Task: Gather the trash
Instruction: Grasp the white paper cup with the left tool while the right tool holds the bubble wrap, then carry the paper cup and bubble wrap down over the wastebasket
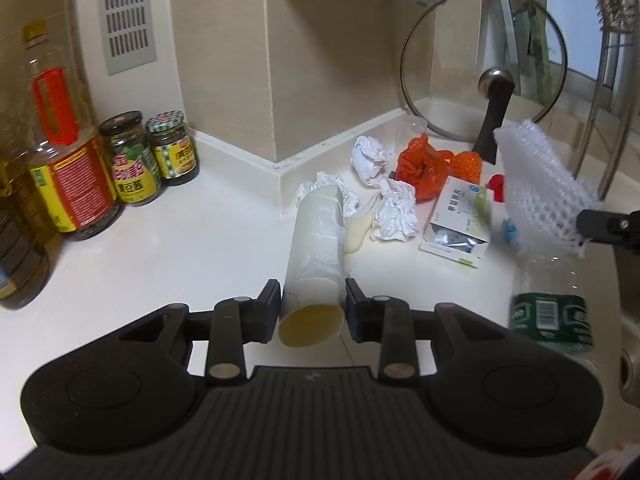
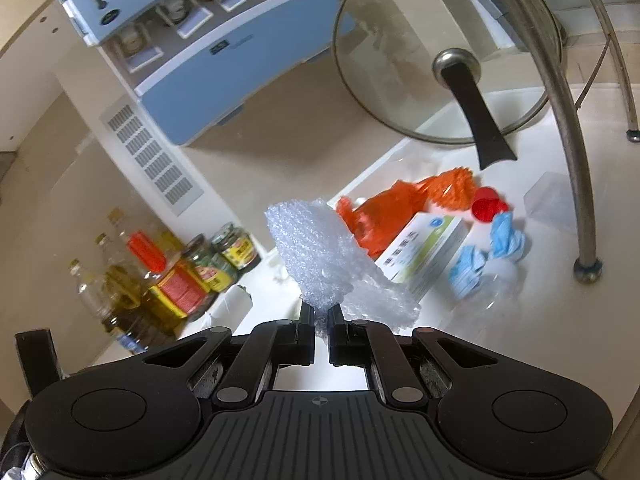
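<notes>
White kitchen surface (image 1: pixel 168 248) is backed by beige tiled walls, with a glass pot lid (image 1: pixel 484 60) leaned in the corner. Left claw (image 1: pixel 312 304) is clenched on a white paper tube (image 1: pixel 316 248), held clear of the surface. Right claw (image 2: pixel 320 320) is clamped on a sheet of bubble wrap (image 2: pixel 320 252). Crumpled tissues (image 1: pixel 394 208), an orange bag (image 1: pixel 424 168) and a medicine box (image 1: pixel 460 220) are left lying near the corner. Blue wall unit (image 2: pixel 192 40) and blue crumpled scraps (image 2: pixel 504 236) are shown clearly only by the right wrist view; the tube only by the left.
</notes>
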The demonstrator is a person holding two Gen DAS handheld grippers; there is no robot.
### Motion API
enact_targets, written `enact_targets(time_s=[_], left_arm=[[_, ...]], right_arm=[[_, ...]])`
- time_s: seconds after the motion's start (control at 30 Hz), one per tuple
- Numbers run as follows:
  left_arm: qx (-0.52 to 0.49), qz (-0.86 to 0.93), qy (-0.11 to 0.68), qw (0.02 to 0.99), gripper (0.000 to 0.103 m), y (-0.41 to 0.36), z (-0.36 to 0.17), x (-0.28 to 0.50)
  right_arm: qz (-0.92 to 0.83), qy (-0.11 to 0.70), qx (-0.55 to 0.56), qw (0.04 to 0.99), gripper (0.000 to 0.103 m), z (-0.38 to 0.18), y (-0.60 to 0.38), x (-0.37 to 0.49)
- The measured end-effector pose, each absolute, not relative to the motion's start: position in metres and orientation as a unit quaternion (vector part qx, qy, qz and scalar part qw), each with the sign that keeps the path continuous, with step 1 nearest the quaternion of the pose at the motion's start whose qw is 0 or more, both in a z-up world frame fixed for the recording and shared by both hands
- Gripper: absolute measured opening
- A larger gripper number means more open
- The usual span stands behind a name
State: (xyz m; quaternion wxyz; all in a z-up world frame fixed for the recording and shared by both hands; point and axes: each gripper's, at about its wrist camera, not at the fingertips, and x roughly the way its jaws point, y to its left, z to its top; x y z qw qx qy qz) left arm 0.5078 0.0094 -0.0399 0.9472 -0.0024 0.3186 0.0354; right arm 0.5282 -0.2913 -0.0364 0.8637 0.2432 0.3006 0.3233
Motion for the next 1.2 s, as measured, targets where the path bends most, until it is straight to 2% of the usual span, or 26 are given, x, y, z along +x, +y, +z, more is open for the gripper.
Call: enact_targets(time_s=[0.6,0.9,1.2], left_arm=[[-0.034,0.017,0.298,0.954,0.031,0.03,-0.021,0.358],[-0.044,-0.005,0.322,0.946,0.031,0.033,-0.041,0.303],[-0.072,0.0,0.363,0.929,0.031,0.023,-0.074,0.269]], right_arm=[[0.355,0.321,0.248,0.842,0.006,-0.026,-0.246,0.387],[0.347,0.36,0.234,0.834,0.006,-0.048,-0.227,0.321],[0.359,0.412,0.198,0.814,0.006,-0.083,-0.214,0.299]])
